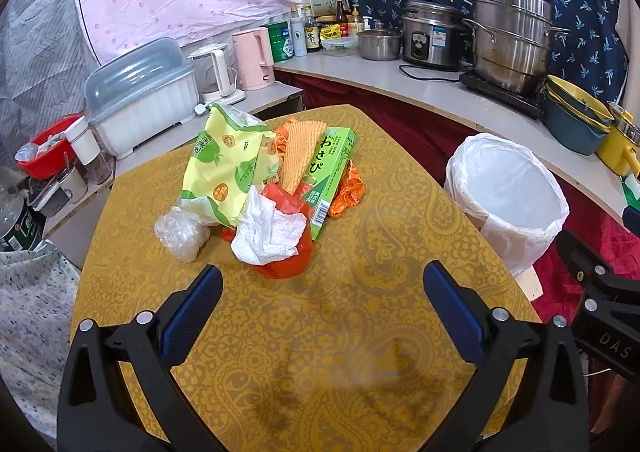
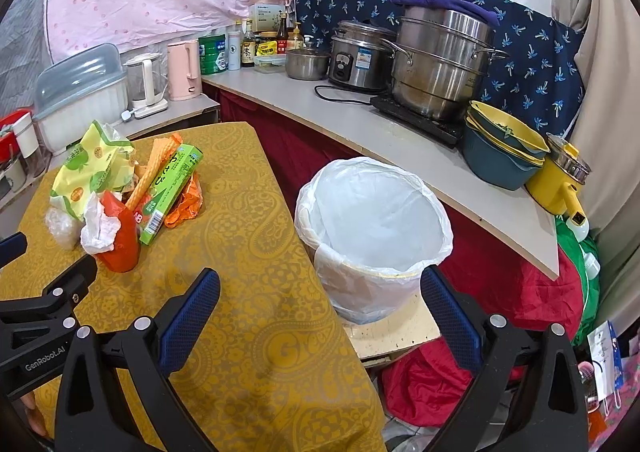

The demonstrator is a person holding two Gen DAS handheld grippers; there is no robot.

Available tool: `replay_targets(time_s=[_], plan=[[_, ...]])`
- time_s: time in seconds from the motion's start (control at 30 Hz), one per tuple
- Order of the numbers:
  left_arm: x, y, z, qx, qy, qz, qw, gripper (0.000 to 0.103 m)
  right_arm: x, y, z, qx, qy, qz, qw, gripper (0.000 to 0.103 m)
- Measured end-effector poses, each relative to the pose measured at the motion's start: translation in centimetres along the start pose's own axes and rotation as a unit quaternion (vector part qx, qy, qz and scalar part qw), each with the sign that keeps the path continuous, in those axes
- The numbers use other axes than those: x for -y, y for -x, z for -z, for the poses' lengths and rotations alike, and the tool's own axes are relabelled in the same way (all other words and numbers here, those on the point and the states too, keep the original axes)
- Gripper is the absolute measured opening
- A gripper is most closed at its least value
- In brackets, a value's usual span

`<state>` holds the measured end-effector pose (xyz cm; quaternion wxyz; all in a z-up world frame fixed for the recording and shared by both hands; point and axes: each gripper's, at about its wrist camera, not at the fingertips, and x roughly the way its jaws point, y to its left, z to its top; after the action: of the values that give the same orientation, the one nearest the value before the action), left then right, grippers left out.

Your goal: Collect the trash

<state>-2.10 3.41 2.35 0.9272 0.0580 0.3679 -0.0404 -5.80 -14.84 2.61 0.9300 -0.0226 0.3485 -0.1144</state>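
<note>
Leaning lengthwise on trash pile: green box, barcode end twd grippers.

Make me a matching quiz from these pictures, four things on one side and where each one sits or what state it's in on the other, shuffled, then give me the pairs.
Things
1. crumpled white paper tissue
2. long green cardboard wasabi box
3. round bin lined with a white plastic bag
4. pale pink plastic kettle

Places or states
A. stands beside the yellow patterned table, nothing visible inside
B. on the counter behind the pile
C. at the near front of the trash pile, on a red-orange plastic bag
D. leans on the pile's right side, barcode end down

Pairs: 1-C, 2-D, 3-A, 4-B
</note>
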Motion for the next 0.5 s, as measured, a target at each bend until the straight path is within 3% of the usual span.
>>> replay_targets(time_s=[0.5], plan=[[-0.6, 0.63, 0.48, 0.021, 0.008, 0.013, 0.9997, 0.096, -0.28, 0.28, -0.07, 0.003, 0.003, 0.001, 1.0, 0.096]])
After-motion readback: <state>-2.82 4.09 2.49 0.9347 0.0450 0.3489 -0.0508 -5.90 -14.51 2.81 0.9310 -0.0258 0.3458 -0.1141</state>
